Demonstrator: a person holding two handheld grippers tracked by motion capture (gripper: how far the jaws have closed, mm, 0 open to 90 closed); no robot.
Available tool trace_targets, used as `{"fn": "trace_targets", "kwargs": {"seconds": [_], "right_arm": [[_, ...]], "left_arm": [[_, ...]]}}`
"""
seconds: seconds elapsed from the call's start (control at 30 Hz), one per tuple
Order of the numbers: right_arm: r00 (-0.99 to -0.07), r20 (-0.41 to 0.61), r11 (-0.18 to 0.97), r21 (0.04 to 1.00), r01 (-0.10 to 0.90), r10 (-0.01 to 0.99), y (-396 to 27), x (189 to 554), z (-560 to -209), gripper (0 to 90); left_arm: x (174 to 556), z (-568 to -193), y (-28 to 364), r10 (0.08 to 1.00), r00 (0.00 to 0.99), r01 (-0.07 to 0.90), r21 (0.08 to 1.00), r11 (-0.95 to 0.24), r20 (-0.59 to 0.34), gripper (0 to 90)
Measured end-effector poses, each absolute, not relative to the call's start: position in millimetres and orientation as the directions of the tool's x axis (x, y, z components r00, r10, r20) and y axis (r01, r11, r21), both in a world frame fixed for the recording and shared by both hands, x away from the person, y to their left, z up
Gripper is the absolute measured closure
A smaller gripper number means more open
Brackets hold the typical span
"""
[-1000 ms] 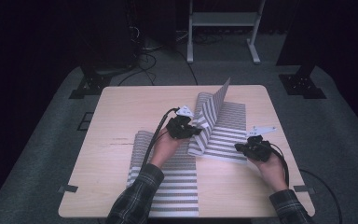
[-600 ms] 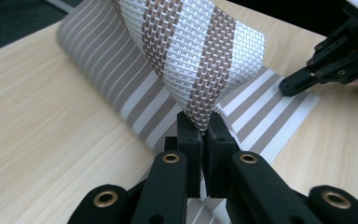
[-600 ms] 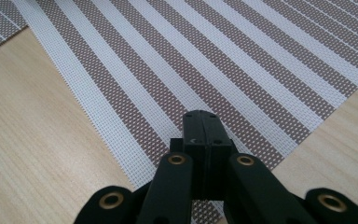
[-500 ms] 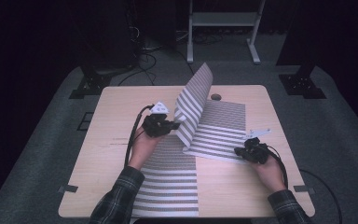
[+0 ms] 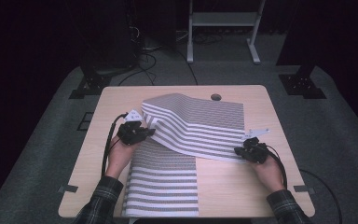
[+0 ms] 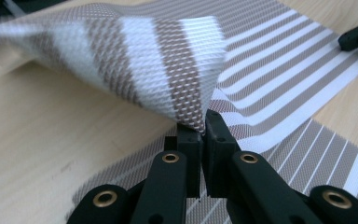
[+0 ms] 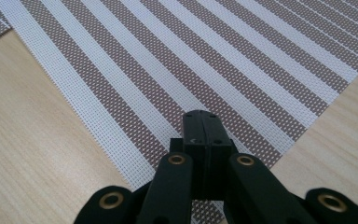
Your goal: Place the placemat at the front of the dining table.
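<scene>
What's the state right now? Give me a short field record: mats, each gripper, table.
upper mat: striped placemat, mostly flat, its left corner lifted off the table
lower mat: second striped placemat, flat at the near edge, partly under the upper one
left gripper: jaws shut on the upper mat's raised corner
right gripper: jaws shut, at the upper mat's near right corner, low over it
table: light wood, small round hole near far edge

Lower striped mat point(image 5: 163, 186) near edge cut off by frame bottom, upper mat's point(image 6: 121, 51) lifted fold blurred at far left
</scene>
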State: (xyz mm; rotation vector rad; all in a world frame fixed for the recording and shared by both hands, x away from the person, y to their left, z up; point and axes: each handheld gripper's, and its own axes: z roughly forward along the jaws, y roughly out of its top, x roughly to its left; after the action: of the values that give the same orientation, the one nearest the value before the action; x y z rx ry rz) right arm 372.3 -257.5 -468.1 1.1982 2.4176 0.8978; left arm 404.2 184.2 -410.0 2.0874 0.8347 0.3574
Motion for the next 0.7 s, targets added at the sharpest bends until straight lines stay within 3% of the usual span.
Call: {"fn": "trace_targets", "kwargs": {"seconds": [0.17, 0.43, 0.53, 0.7], "right_arm": [[-0.608, 0.008, 0.458, 0.649, 0.607, 0.794, -258, 374, -468, 89.8], [-0.614, -0.011, 0.474, 0.647, 0.597, 0.789, -257, 374, -468, 89.7], [-0.616, -0.016, 0.477, 0.649, 0.593, 0.788, -257, 374, -468, 89.7], [-0.615, -0.019, 0.478, 0.648, 0.593, 0.788, -257, 374, -468, 89.7]], "left_arm": [[398, -420, 195, 0.680, 0.730, 0.455, 0.792, -0.407, -0.070, 80.0], [392, -420, 214, 0.703, 0.708, 0.493, 0.760, -0.424, -0.068, 57.5], [388, -416, 223, 0.729, 0.684, 0.488, 0.758, -0.434, -0.023, 54.6], [380, -403, 246, 0.756, 0.652, 0.480, 0.803, -0.354, -0.056, 56.9]]}}
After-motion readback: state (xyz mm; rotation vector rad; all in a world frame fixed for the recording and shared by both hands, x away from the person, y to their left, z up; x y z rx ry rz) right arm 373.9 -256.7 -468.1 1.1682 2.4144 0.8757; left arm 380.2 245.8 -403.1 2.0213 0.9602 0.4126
